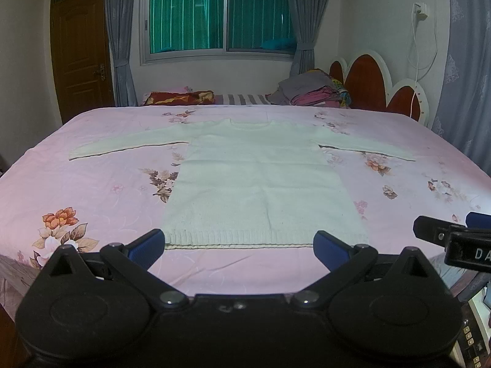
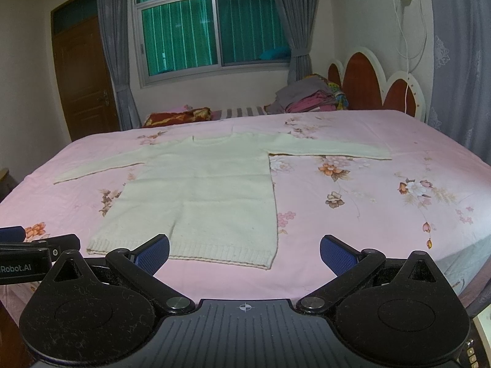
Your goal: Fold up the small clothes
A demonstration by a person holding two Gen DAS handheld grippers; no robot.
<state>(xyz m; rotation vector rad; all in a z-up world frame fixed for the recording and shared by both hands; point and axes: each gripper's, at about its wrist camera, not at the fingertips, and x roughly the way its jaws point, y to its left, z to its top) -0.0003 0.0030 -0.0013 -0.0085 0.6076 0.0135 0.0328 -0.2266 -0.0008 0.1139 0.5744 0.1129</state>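
Sweater of cream-white knitted wool (image 1: 260, 181), long-sleeved and small, lies flat and face-up on the bed with the pink flowered sheet (image 1: 92, 190), and every other place below is given from this sweater. Beyond its neckline, at the far end of the bed, stands the red and white scalloped headboard (image 1: 368, 82), with a pile of folded grey and pink clothes (image 1: 310, 92) just in front of it and a dark red patterned pillow (image 1: 181, 97) further to the left. The body of the sweater is spread smooth, its two sleeves stretched straight out to either side, well apart from each other, and its ribbed hem (image 1: 264, 238) runs along the near edge, closest to both tools.

Just short of that hem the left tool (image 1: 239, 247) hangs with its blue-padded fingers spread wide and nothing between them; its gap frames nearly the whole hem. The right tool (image 2: 244, 253) is likewise released and bare, and sits near the sweater's right hem corner (image 2: 270, 263), with one finger over the ribbing and the other over bare sheet beside it.

As far as can be judged, the folding has not begun: no sleeve is turned in, no crease crosses the body. The laying-out looks done; bringing the sleeves inward and doubling the body are all left to do.
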